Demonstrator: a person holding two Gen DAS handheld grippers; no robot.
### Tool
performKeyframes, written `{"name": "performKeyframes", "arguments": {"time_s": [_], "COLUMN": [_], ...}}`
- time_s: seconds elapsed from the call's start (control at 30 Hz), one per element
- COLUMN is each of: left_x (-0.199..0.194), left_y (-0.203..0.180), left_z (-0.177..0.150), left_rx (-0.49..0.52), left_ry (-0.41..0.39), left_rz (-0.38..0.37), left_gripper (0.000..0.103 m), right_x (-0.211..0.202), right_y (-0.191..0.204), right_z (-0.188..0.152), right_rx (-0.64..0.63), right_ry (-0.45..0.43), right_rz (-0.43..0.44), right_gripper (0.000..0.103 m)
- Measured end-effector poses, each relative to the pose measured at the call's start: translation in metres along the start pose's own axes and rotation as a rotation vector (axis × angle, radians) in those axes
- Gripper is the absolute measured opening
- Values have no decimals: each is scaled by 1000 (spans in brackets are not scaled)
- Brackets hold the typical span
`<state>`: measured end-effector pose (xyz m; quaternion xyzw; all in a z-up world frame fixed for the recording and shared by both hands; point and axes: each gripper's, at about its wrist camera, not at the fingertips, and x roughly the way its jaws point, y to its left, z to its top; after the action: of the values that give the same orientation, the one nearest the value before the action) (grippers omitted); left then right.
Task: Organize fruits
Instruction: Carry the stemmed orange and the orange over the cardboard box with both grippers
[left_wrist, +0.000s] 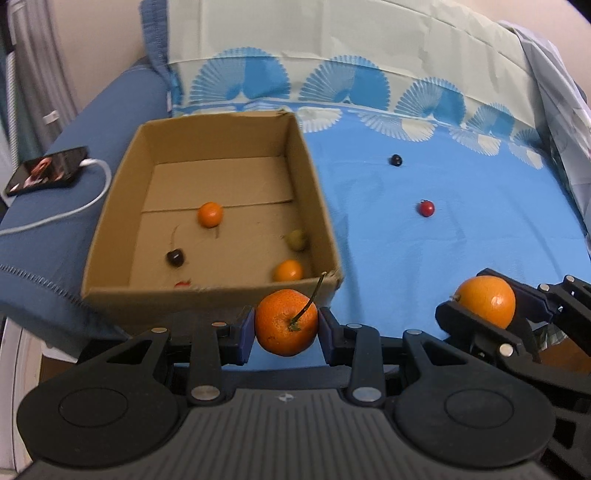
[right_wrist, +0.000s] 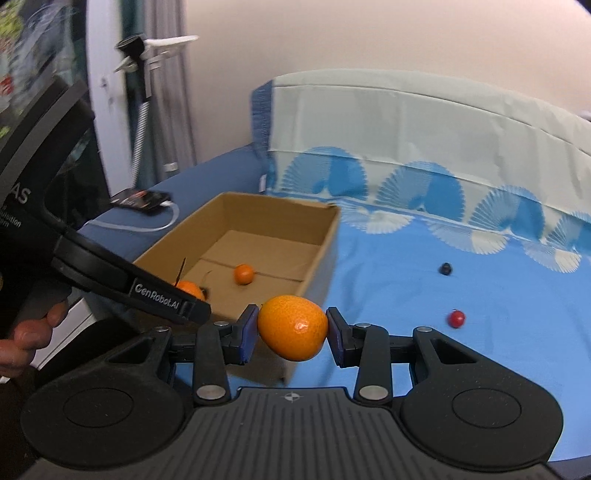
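Two grippers, the left gripper (left_wrist: 286, 325) and the right gripper (right_wrist: 291, 330), each clamp one orange: a stemmed orange (left_wrist: 286, 321) and a smooth orange (right_wrist: 293, 326). One cardboard box (left_wrist: 122, 206) near the bed's left edge holds five pieces: two small oranges (left_wrist: 210, 214) (left_wrist: 289, 270), one green fruit (left_wrist: 297, 240), one dark cherry (left_wrist: 174, 257) and one red scrap (left_wrist: 181, 284). Two fruits lie on the one blue sheet (left_wrist: 461, 229): one dark berry (left_wrist: 396, 160), one red cherry (left_wrist: 426, 208). One phone (left_wrist: 48, 173) sits at the left edge with one white cable (left_wrist: 88, 203).
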<state>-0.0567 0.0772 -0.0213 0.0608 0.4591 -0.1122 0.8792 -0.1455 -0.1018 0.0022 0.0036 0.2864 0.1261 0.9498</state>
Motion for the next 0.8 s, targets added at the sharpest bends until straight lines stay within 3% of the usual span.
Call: {"name": "performKeyframes", "arguments": {"time_s": [0.37, 0.8], "left_x": [-23, -25], "left_y": [23, 28], "left_z": [-28, -33], "left_rx": [-61, -80], "left_ry": [-41, -44], "left_rz": [-6, -3], "left_gripper": [40, 40], "right_x": [-14, -13], "right_y": [45, 47], "right_z": [-2, -2], "right_rx": [-104, -101], "right_ry": [-11, -3], "right_rz": [31, 41], "right_gripper": [41, 41]}}
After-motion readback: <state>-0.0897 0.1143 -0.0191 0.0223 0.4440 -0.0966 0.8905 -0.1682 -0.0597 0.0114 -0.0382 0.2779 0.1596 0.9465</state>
